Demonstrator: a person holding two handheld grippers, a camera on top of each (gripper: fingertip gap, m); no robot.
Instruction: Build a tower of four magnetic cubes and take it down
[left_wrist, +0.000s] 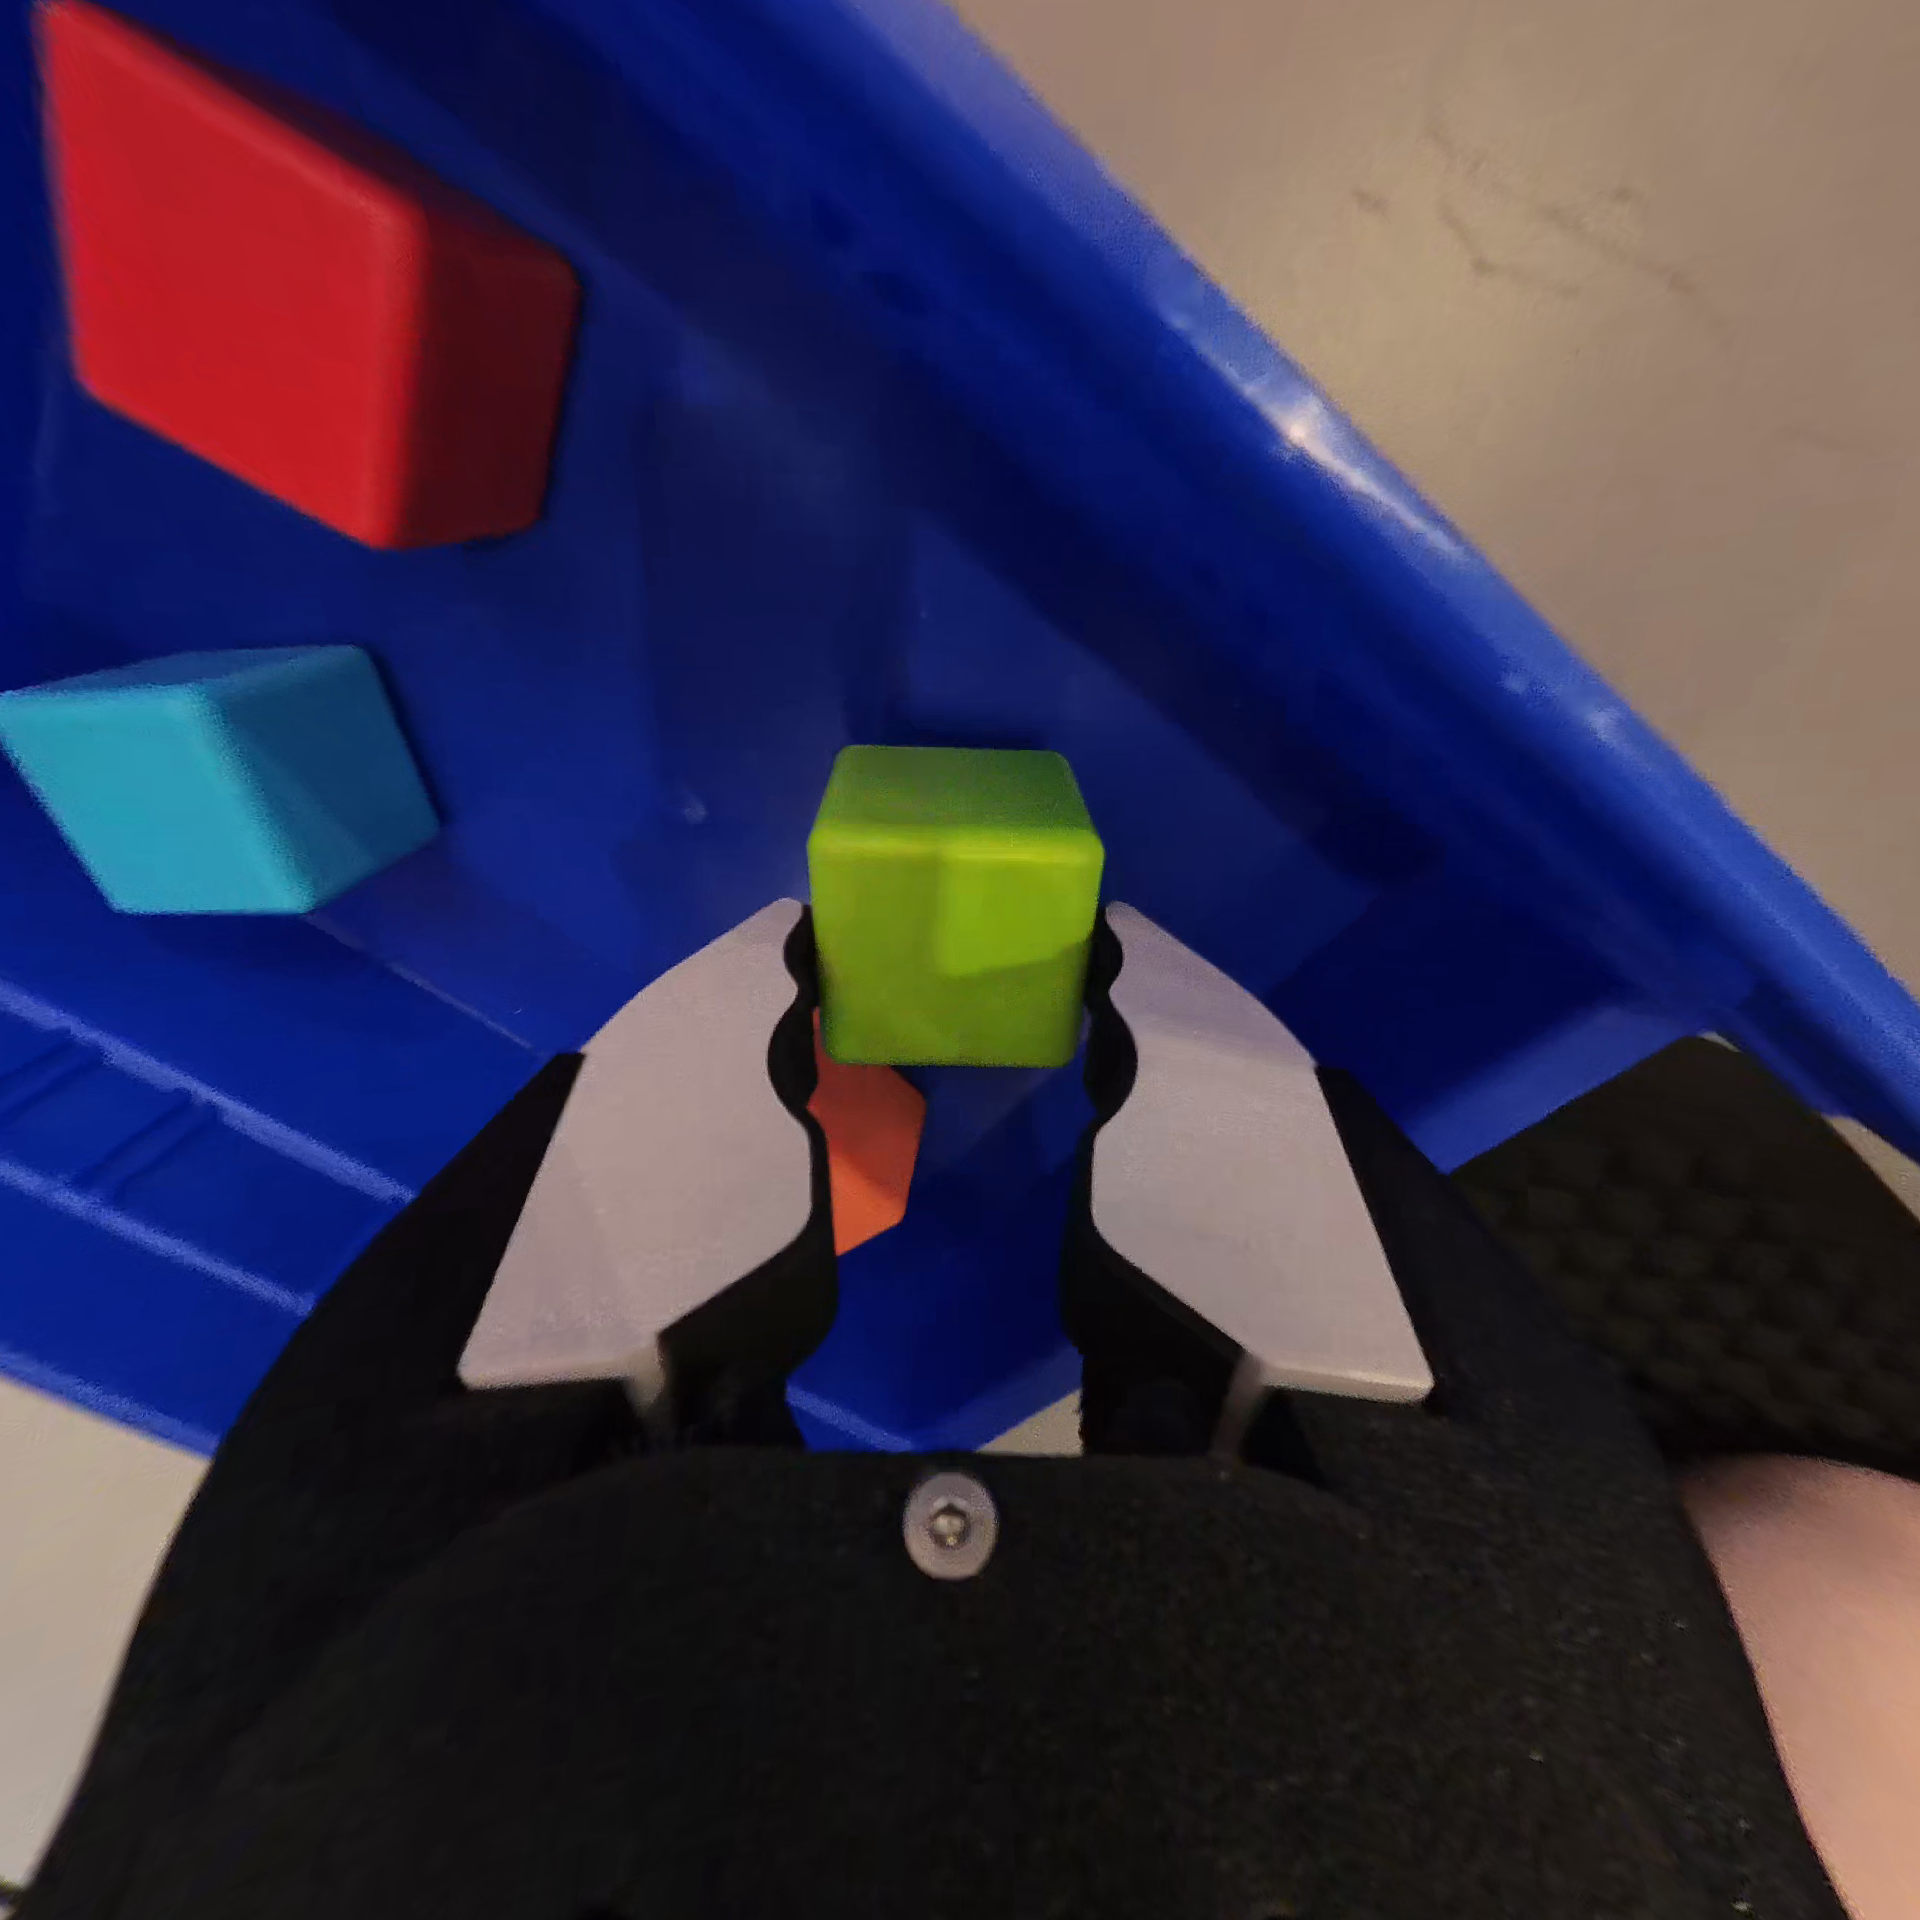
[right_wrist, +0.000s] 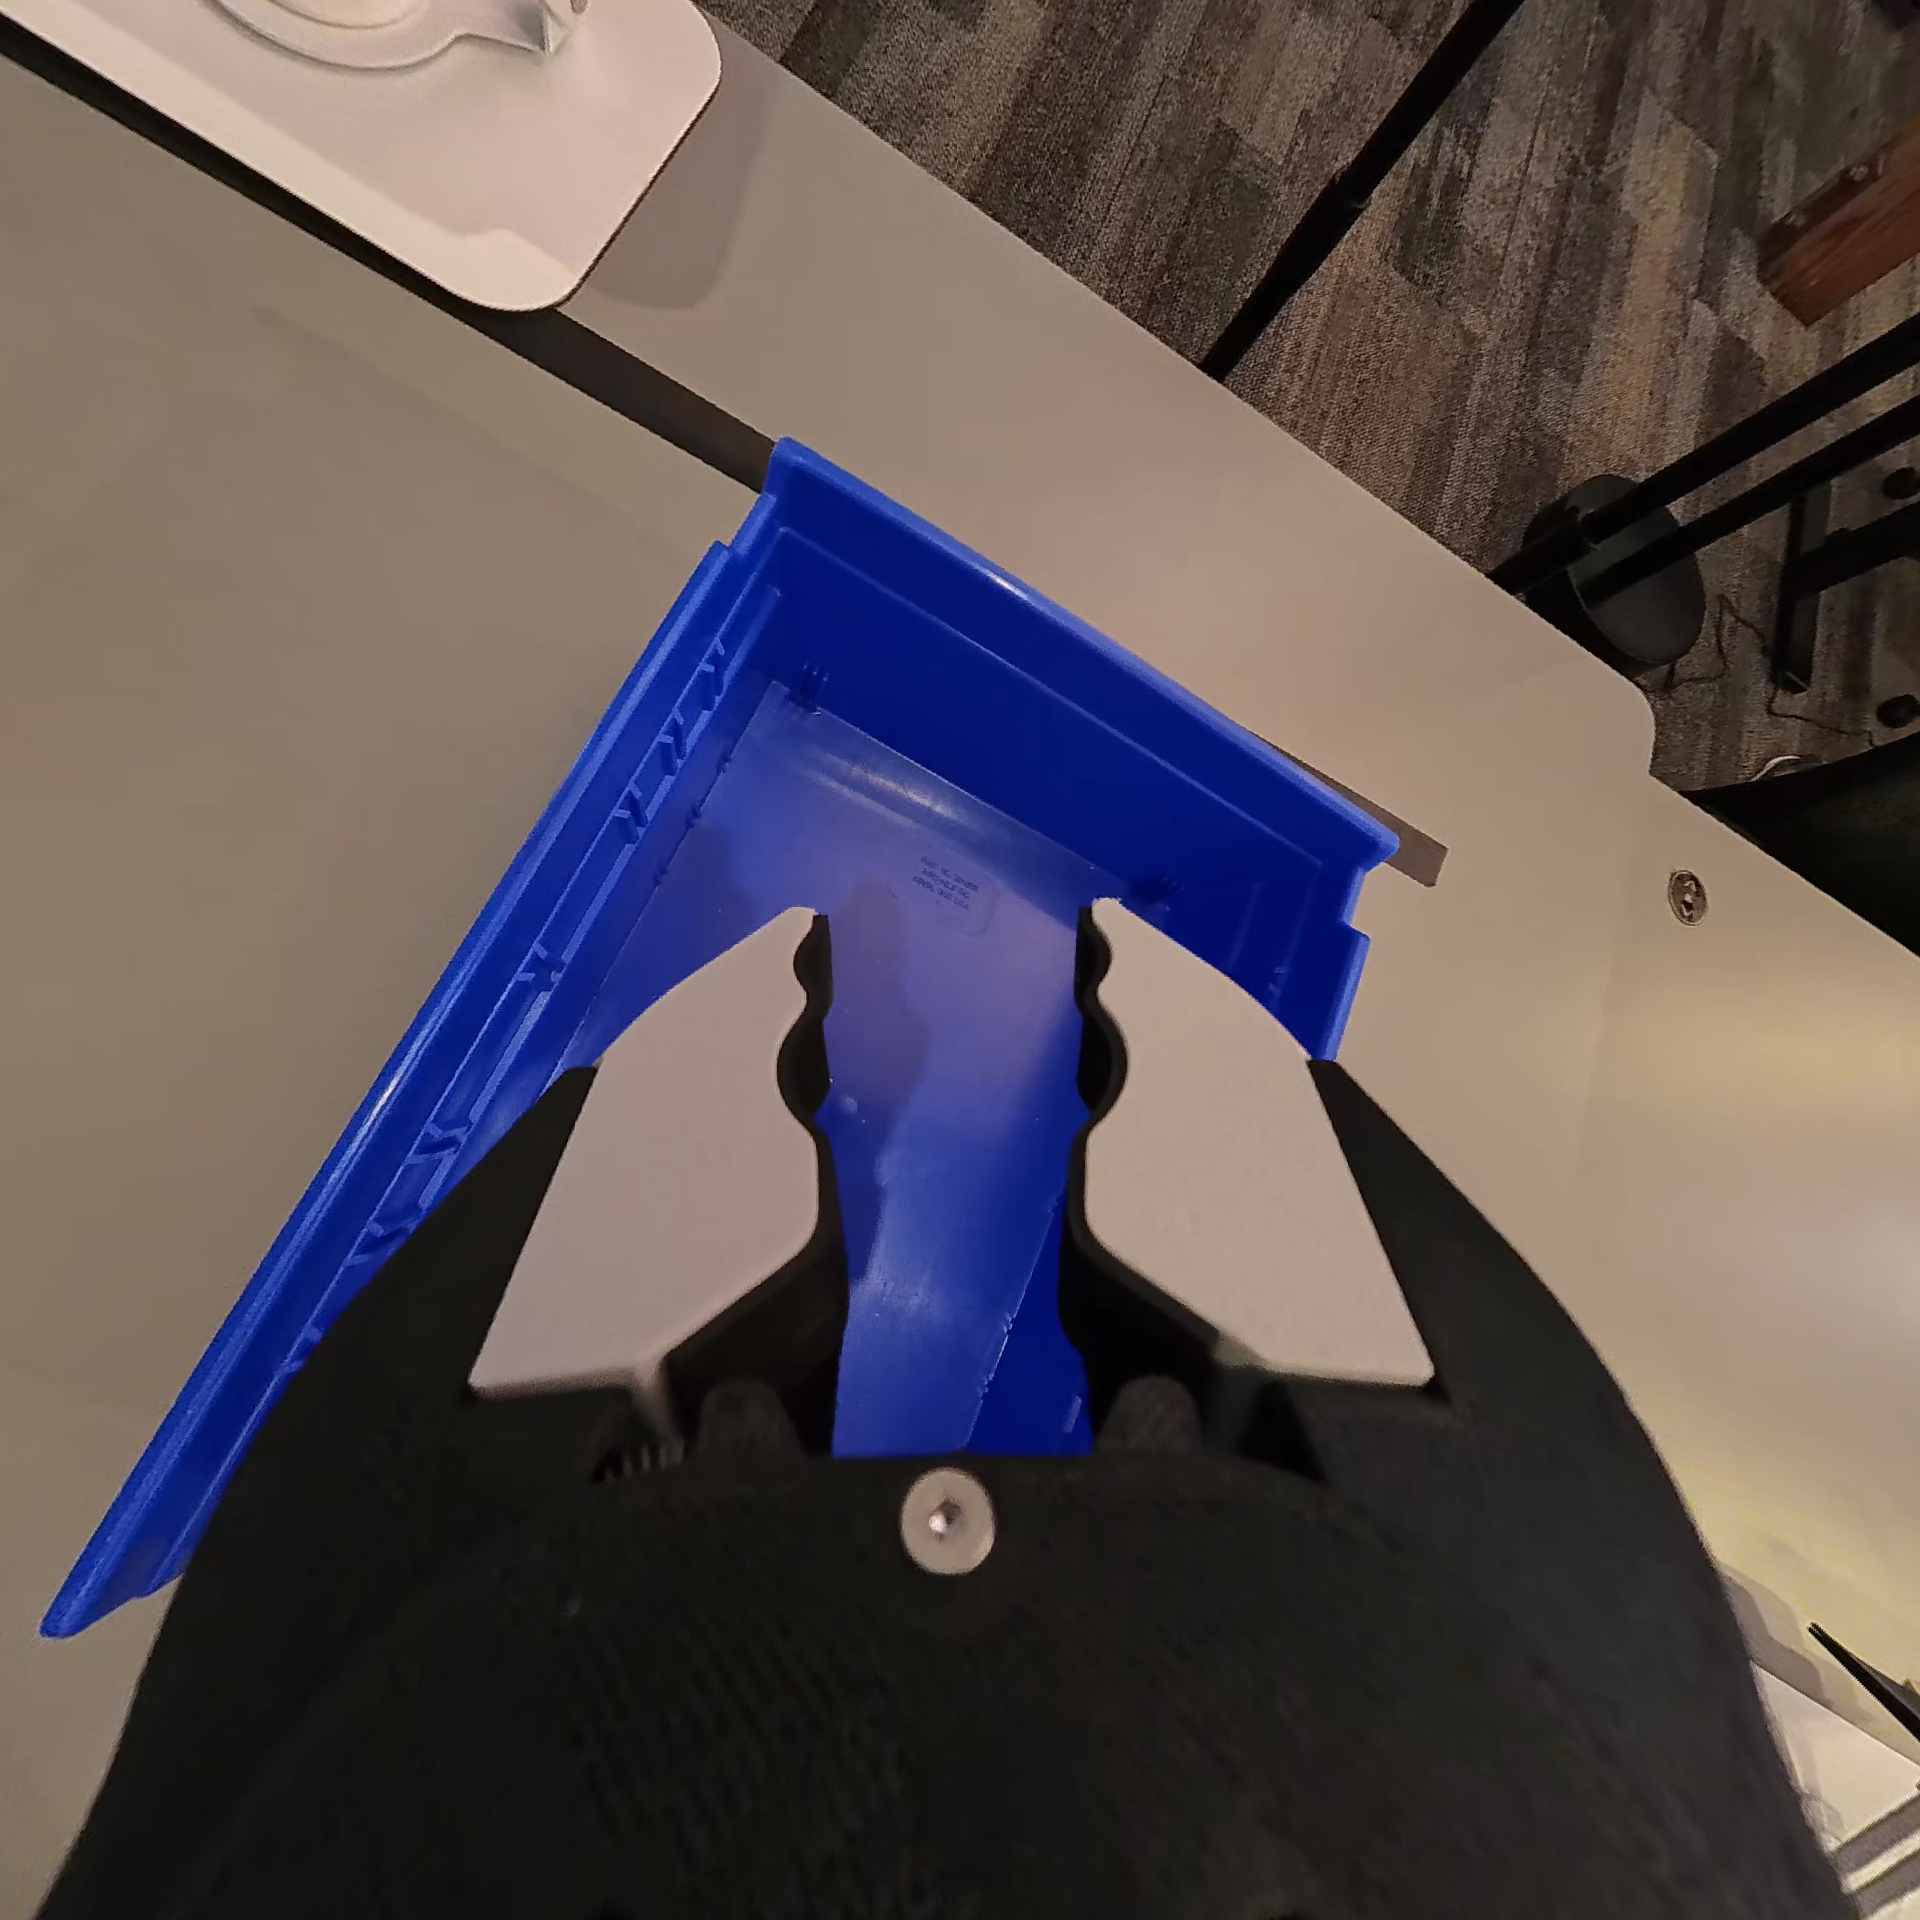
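1. Tongs on the left side are closed on a green cube. Each grey finger presses one side of the cube near its tip.
2. Below the green cube, an orange cube peeks out between the fingers. It sits in the blue bin. The picture does not show if the two cubes touch.
3. Farther off, on the left, a light blue cube rests on the floor of the bin.
4. Farther still, a big red cube lies on the bin floor, apart from the light blue one.
5. Past the wall of the bin you can see the pale tabletop.
6. At the bottom right of the left picture, part of a person's hand shows beside a black strap.
7. Tongs on the right side are open and hold nothing. There is a wide gap between the two fingers.
8. Under these tongs is another part of the blue bin. No cubes show in this part.
9. The bin sits on the grey tabletop.
10. Far away at the top left, a white mat lies on the tabletop with a clear thing on it.
11. Past the edge of the tabletop is a dark carpet floor with black legs of furniture.
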